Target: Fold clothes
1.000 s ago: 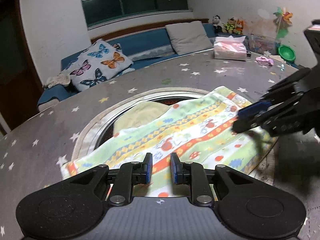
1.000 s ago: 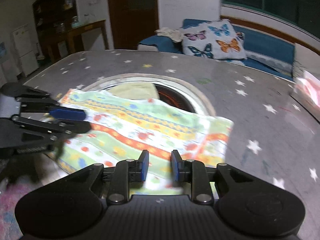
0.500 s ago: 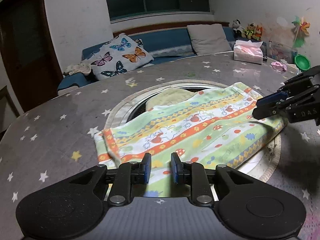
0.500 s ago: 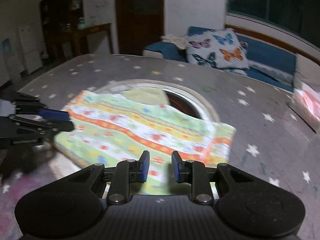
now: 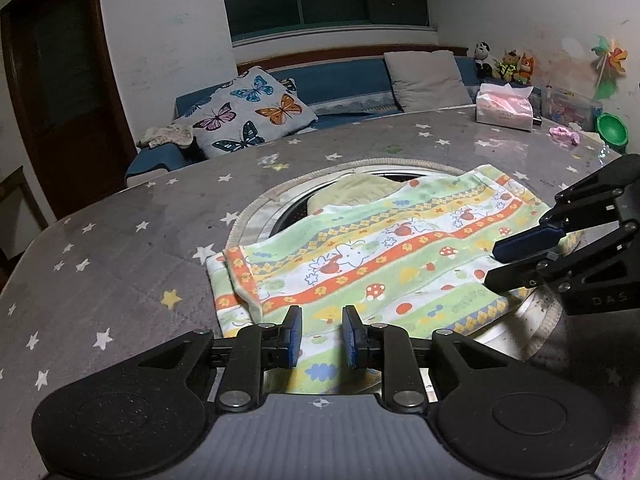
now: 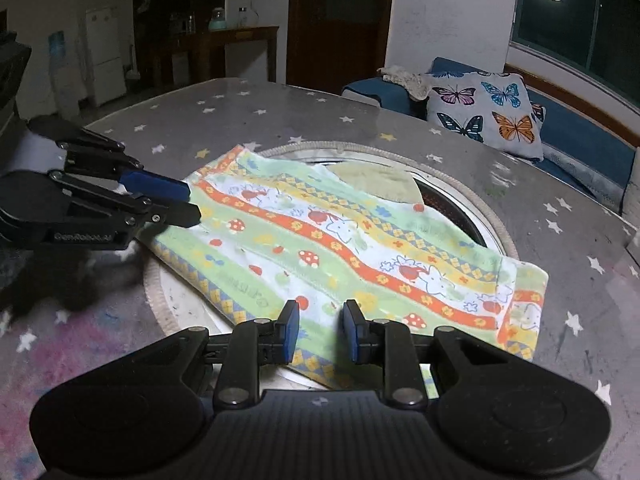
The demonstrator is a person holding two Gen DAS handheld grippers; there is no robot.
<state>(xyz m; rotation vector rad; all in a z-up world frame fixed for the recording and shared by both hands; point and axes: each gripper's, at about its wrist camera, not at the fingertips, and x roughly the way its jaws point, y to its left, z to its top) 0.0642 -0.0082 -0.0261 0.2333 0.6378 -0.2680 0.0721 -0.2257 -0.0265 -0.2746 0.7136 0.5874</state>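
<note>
A folded cloth (image 5: 384, 256) with orange, green and yellow stripes and mushroom prints lies flat over the round opening in the table. A pale yellow cloth (image 5: 360, 194) peeks out from under its far edge. My left gripper (image 5: 322, 336) hovers over the cloth's near edge toward its left end, jaws a little apart with nothing pinched. My right gripper (image 6: 320, 332) stands the same way over the near edge of the cloth (image 6: 360, 252) toward its right end. Each gripper shows in the other's view: the right gripper (image 5: 492, 264) and the left gripper (image 6: 194, 202), over the cloth's ends.
The grey star-print table cover (image 5: 120, 248) surrounds a round rimmed opening (image 5: 256, 216). A tissue pack (image 5: 506, 112), a green bowl (image 5: 612, 130) and small toys sit at the far right. Behind the table stands a blue sofa with a butterfly cushion (image 5: 248, 116).
Both grippers have shifted sideways along the cloth's near edge and rolled a little. More of the cloth's two ends now shows. The cloth lies still, and the jaws keep the same small gap.
</note>
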